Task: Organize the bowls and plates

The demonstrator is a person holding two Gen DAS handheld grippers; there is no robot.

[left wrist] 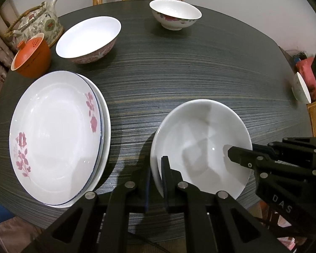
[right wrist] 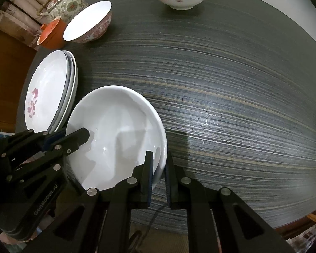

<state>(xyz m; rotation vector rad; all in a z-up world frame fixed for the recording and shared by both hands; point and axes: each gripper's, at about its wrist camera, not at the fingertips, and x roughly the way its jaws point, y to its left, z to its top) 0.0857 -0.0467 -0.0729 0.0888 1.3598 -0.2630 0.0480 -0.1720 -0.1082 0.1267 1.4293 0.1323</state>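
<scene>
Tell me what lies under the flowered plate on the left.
Under the flowered plate at least one more plate's rim shows, stacked. Its face, and anything below, is covered.

The right gripper (right wrist: 159, 176) is pinching the near rim of the plain white bowl (right wrist: 115, 135), while the left gripper (right wrist: 73, 141) is clamping the bowl's opposite edge, beside stacked plates (right wrist: 50, 88).

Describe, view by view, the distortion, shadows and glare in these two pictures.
Left wrist view: fisheye bends the table edge; tool shadows cross the plain white bowl. Right wrist view: same curving; small highlights glint inside the bowl; dark vignette at corners.
</scene>
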